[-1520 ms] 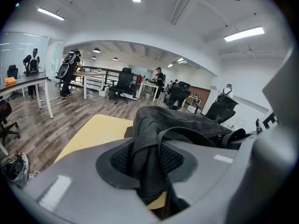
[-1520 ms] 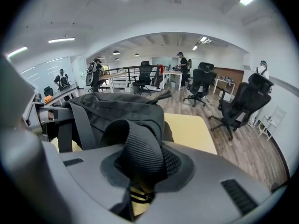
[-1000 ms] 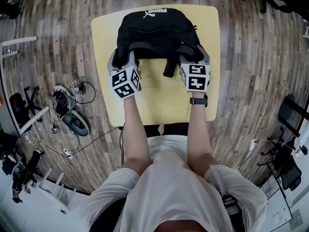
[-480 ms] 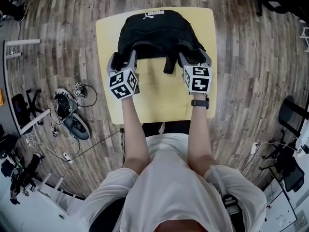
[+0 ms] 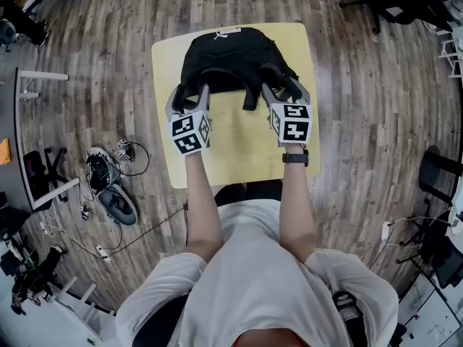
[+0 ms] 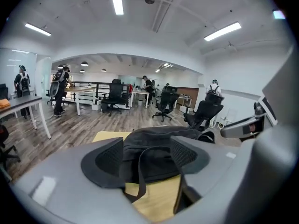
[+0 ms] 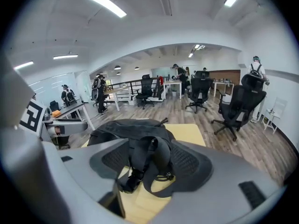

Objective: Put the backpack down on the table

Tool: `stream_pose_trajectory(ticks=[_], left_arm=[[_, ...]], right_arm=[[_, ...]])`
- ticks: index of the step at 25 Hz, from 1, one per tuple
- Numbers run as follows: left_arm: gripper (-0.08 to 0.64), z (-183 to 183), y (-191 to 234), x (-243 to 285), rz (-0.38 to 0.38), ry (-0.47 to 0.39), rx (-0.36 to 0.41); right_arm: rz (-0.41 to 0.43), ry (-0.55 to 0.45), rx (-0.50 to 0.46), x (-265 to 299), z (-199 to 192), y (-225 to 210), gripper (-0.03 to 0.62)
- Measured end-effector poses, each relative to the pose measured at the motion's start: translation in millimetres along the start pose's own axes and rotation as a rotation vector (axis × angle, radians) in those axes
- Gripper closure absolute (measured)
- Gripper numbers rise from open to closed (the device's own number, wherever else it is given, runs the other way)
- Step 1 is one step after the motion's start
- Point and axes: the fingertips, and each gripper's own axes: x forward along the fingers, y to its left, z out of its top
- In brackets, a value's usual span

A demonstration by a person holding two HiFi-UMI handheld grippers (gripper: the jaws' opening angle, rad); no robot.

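Observation:
A black backpack [image 5: 231, 56] lies flat on the far half of the yellow table [image 5: 239, 150], straps toward me. My left gripper [image 5: 189, 94] hovers at its near left corner, its jaws just opened wide. In the left gripper view a thin strap [image 6: 139, 169] shows in the gap of that gripper [image 6: 147, 157], touching neither pad. My right gripper [image 5: 285, 89] hovers at the near right corner, also just opened. The right gripper view shows a padded shoulder strap [image 7: 150, 160] in the gap of that gripper [image 7: 149, 162], clear of both pads.
Shoes and tangled cables [image 5: 105, 183] lie on the wooden floor left of the table. A black chair [image 5: 438, 172] stands at the right. Office chairs [image 7: 238, 106], desks and people fill the room beyond the table.
Both grippers have opened and let go of the backpack's straps. They have lifted and pulled back a little toward me, while the backpack stays on the table.

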Motion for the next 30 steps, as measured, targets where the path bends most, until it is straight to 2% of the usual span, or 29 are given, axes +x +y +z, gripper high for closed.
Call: stream_pose_trajectory(ticks=[6, 9, 15, 18, 23, 30], left_arm=[[0.241, 26, -8, -26, -0.006, -0.047, 0.036], [0.253, 38, -11, -41, -0.024, -0.060, 0.028], [0.327, 74, -11, -75, -0.040, -0.136, 0.010], [0.348, 89, -11, -90, -0.058, -0.161, 0.008], [0.401, 111, -16, -114, -0.058, -0.208, 0.052], [0.460, 143, -25, -149, -0.053, -0.287, 0.110]], right_arm=[[-0.004, -0.098, -0.006, -29, 32, 7, 0.322], [-0.022, -0.153, -0.013, -46, 47, 13, 0.367], [-0.037, -0.248, -0.040, -76, 80, 28, 0.408], [-0.032, -0.288, -0.062, -92, 96, 38, 0.453], [-0.030, -0.362, -0.094, -118, 119, 51, 0.503], [-0.032, -0.439, -0.133, -150, 142, 69, 0.526]])
